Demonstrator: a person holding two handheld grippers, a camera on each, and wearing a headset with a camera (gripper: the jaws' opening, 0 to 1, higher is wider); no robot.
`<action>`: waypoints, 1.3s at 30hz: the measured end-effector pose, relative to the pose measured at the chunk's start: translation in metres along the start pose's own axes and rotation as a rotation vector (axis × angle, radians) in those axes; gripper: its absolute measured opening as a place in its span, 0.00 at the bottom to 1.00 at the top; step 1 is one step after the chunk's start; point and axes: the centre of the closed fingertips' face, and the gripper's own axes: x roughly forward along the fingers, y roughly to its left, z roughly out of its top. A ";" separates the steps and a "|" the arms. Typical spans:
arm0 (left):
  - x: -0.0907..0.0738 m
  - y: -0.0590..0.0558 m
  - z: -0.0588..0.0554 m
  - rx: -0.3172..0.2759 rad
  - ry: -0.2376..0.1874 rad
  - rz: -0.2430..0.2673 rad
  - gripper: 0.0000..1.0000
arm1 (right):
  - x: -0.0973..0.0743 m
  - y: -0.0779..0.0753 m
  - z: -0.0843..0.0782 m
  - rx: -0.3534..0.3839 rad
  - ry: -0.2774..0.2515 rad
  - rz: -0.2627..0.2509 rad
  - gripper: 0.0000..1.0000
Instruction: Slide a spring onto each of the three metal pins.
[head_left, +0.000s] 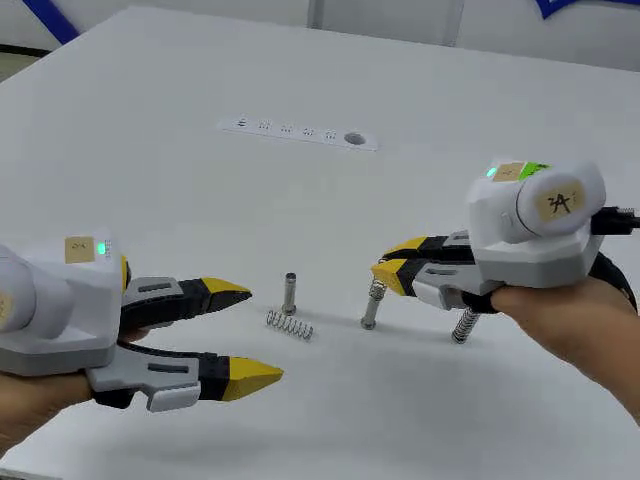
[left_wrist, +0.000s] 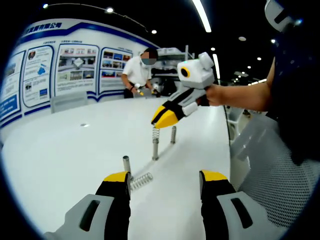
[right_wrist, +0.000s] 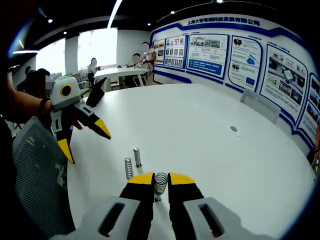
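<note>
Right gripper (right_wrist: 160, 176) pinches a coiled steel spring (right_wrist: 160, 184) upright, its axis aligned over the middle grey metal pin (head_left: 370, 318) directly below.

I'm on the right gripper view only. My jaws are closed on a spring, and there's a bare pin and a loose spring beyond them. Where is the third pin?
Observer: In the head view the third pin stands under your right hand-held gripper, with a seated spring around it.
Operator: How far down is the one I'm holding?
Observer: The left gripper view shows the held spring only at the top of the middle pin. The shank below it is bare.
</note>
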 end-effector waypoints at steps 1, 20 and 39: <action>0.000 0.000 0.000 -0.001 0.000 0.001 0.57 | 0.002 -0.001 -0.003 0.004 0.004 -0.001 0.11; -0.002 0.002 -0.002 -0.007 0.001 0.010 0.56 | 0.025 0.001 -0.037 0.005 0.089 0.017 0.11; -0.002 0.000 -0.003 -0.007 0.000 0.009 0.56 | 0.009 0.012 -0.014 -0.059 0.046 0.009 0.16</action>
